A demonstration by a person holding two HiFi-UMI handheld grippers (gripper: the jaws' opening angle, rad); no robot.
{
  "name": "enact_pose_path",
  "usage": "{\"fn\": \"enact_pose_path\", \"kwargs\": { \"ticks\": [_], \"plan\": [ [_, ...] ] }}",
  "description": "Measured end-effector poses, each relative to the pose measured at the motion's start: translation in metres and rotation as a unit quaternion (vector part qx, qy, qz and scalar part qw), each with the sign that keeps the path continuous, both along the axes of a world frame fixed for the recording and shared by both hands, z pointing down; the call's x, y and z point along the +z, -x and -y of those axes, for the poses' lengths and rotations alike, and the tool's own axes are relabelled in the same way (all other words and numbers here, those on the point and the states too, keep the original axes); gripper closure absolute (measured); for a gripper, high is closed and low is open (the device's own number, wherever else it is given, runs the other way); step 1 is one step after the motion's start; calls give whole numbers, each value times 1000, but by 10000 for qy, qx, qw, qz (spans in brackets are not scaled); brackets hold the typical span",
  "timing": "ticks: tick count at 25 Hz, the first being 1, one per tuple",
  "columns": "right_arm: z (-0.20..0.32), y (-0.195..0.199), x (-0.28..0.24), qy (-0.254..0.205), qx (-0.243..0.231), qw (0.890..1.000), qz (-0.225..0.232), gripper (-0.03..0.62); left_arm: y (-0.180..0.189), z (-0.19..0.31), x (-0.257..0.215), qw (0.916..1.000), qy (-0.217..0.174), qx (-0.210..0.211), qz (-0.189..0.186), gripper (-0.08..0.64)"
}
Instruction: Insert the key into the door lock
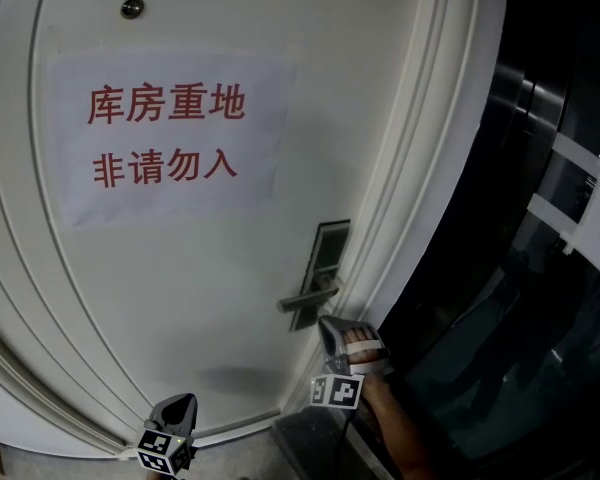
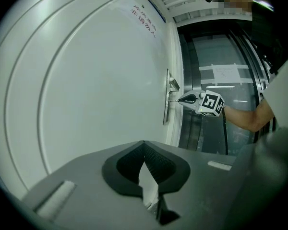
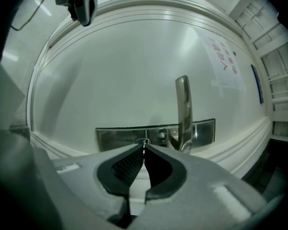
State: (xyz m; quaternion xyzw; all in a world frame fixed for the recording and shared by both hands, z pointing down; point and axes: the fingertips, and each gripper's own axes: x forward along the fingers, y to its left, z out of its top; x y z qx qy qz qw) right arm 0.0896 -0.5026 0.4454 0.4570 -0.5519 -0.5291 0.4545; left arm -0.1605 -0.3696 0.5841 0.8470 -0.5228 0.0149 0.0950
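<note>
The right hand-held gripper (image 1: 327, 326) is clenched on the key (image 3: 144, 144). Its pads pinch the bow so the thin blade sticks straight out ahead, aimed at the keyhole (image 3: 142, 141) in the metal lock plate (image 1: 328, 253), just under the lever handle (image 1: 308, 296). It is held level and square to the door (image 1: 180, 298), probably because a blade that comes in skewed would jam at the slot. The left hand-held gripper (image 1: 177, 403) hangs low and well apart from the lock with its tips together on nothing, likely just staying out of the way.

The views show different things. The head view gives the layout: the paper sign (image 1: 165, 138) with red characters, the lock near the door's edge, and the forearm (image 1: 400, 438) behind the right tool. The key itself is hidden there. The right gripper view looks straight along the blade, and the lock plate lies sideways in it with the handle standing upright, so that gripper is rolled over on its side. From here, depth cannot be judged.

The left gripper view supplies the side profile the other two lack. The key (image 2: 175, 100) bridges the gap between the right tool's tips (image 2: 186, 98) and the plate, so the blade seems to be at or in the keyhole — how deep, I cannot tell.
</note>
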Motion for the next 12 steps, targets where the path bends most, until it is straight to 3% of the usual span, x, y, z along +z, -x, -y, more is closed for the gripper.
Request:
{"fn": "enact_pose_path", "kwargs": {
  "ticks": [12],
  "plan": [
    [2,1,0,8,10,10000,20,581,2,-1,3,10000,38,30,-26,557]
  ]
}}
